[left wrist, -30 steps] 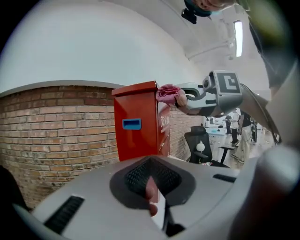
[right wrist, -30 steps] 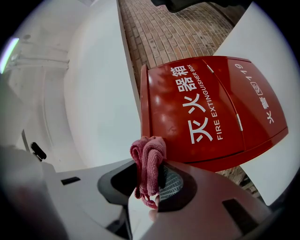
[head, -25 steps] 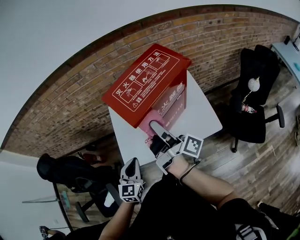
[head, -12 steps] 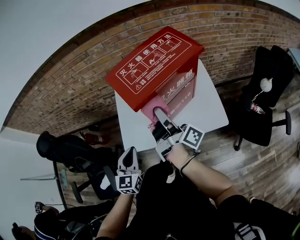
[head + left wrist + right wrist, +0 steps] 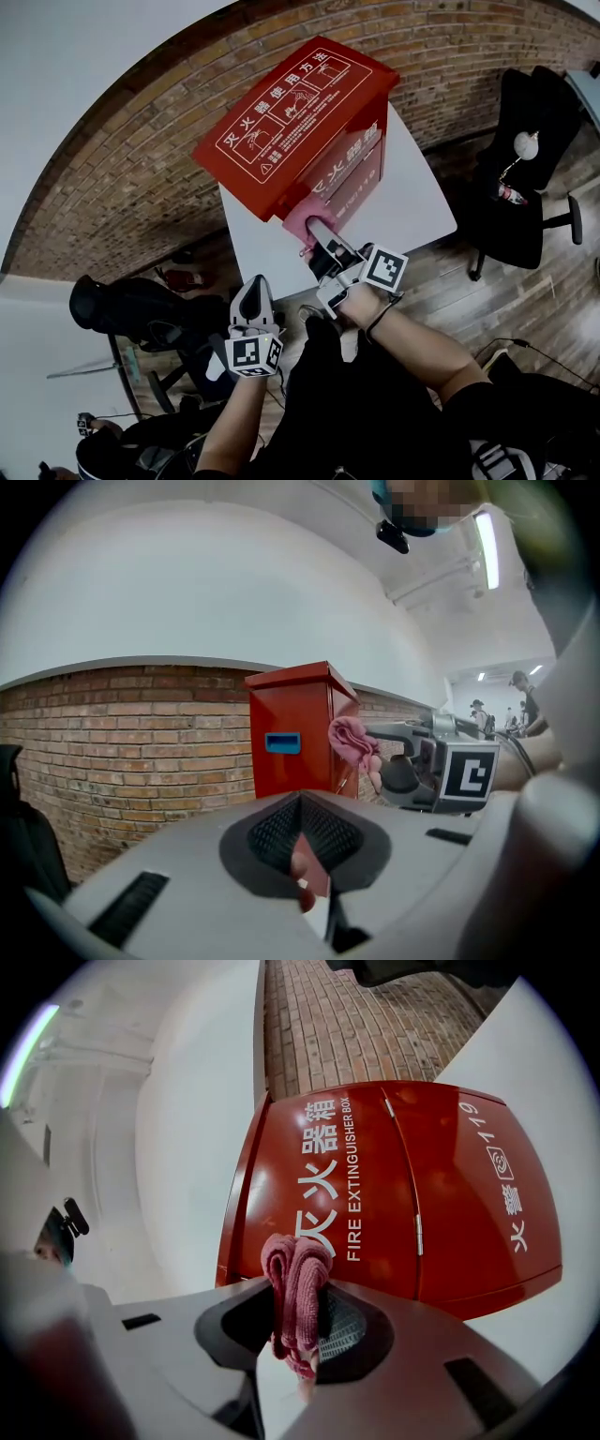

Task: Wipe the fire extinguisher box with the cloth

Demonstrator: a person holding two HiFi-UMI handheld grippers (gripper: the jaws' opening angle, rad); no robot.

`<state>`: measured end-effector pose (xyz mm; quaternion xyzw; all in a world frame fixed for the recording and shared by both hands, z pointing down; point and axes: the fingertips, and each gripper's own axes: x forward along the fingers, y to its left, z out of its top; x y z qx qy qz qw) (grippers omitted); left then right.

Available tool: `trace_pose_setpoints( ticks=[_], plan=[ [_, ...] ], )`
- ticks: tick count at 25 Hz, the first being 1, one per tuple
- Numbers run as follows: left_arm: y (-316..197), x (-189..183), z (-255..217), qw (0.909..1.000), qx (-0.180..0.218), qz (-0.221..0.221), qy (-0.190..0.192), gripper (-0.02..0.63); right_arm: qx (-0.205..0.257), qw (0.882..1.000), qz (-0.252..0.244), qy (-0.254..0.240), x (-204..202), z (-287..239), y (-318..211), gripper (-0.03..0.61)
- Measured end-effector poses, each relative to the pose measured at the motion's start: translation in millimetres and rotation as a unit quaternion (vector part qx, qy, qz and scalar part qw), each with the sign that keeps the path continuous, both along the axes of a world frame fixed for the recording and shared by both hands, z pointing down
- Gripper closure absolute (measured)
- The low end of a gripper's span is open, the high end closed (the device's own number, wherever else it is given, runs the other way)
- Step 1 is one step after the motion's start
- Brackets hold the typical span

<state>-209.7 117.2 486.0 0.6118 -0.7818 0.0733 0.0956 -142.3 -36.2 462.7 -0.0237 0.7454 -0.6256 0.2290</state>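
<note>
Brick wall (image 5: 141, 178) backs the white surface (image 5: 412, 206) on which the red fire extinguisher box (image 5: 291, 122) stands. Right gripper (image 5: 322, 236) fingers are clamped on the pink cloth (image 5: 305, 212), held at the box's front face. Left gripper (image 5: 252, 287) is off the surface, nearer the person, with its fingers closed on nothing.

red fire extinguisher box (image 5: 295, 728), pink cloth (image 5: 353, 740) at its edge, brick wall (image 5: 122, 733) behind

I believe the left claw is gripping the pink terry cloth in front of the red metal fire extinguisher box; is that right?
Not quite: it is the right claw that is gripping the pink terry cloth in front of the red metal fire extinguisher box, as the right gripper view shows.
</note>
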Motion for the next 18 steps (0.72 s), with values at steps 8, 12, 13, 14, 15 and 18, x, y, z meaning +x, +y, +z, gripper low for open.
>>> trace_pose_setpoints(
  ticks=[8, 12, 13, 14, 15, 18],
  plan=[
    [15.8, -13.0, 15.6, 0.9997, -0.012, -0.017, 0.008, 0.586, 0.003, 1.0, 0.01, 0.009, -1.9, 20.8, -0.4, 0.472],
    [21.3, -17.6, 16.5, 0.9996, -0.011, -0.026, 0.007, 0.586, 0.001, 1.0, 0.011, 0.016, -2.5, 32.0, -1.2, 0.472],
    [22.8, -17.8, 17.0, 0.9995, -0.011, -0.028, 0.008, 0.586, 0.0, 1.0, 0.012, 0.017, -2.6, 34.5, -1.2, 0.472],
    [24.1, -17.7, 17.5, 0.9995, -0.012, -0.029, 0.008, 0.586, 0.0, 1.0, 0.012, 0.018, -2.6, 36.9, -1.2, 0.472],
    [25.4, -17.5, 18.2, 0.9994, -0.013, -0.03, 0.009, 0.586, 0.001, 1.0, 0.012, 0.019, -2.6, 39.2, -1.2, 0.472],
    [28.4, -17.5, 20.9, 0.9993, -0.015, -0.034, 0.01, 0.586, 0.001, 1.0, 0.012, 0.025, -3.1, 47.4, -0.8, 0.472]
  ],
)
